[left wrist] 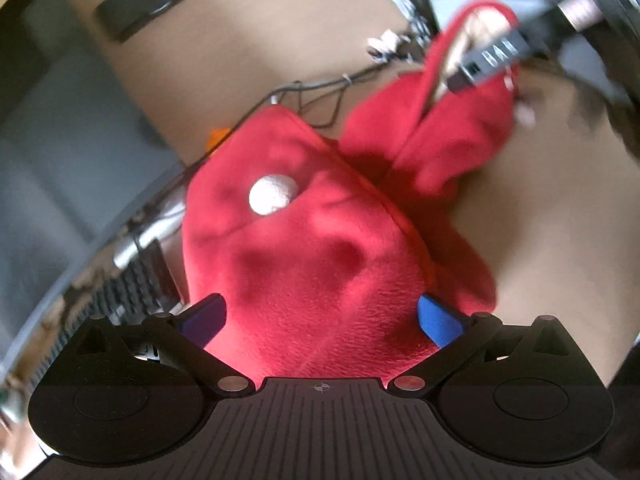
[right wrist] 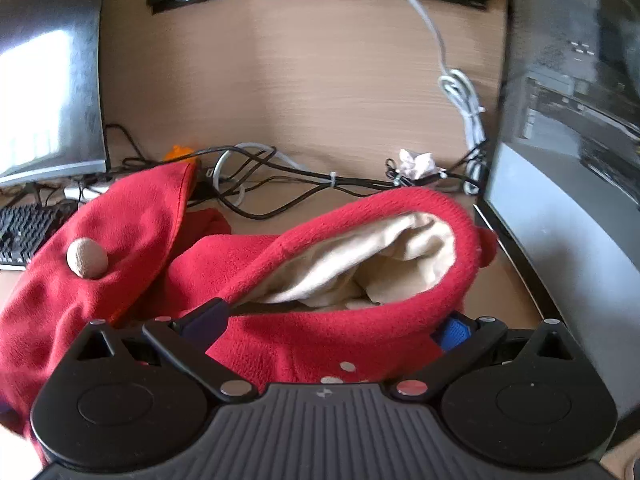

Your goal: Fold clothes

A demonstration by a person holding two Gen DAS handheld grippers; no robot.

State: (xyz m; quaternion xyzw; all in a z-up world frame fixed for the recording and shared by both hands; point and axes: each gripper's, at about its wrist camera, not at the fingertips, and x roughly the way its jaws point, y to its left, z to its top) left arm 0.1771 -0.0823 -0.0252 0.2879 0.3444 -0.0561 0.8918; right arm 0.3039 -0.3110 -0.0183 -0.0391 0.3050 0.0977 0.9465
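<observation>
Clearly the folding is only at its beginning: the red fleece garment (left wrist: 304, 248) lies bunched on the bench (right wrist: 312, 92), filling the centre of the left wrist view and the lower half of the right wrist view, with no neat fold visible. Its hood (right wrist: 372, 264) stands open and shows a cream lining, and a pale round button (right wrist: 87, 258) sits at centre left. The left gripper (left wrist: 322, 318) is spread wide with red cloth between its fingers, apparently not pinched. The right gripper (right wrist: 326, 326) is also wide, around the hood edge. I judge that flattening and all folds remain. No brand or label can be read; white marks on the other gripper at upper right of the left view are blurred.
</observation>
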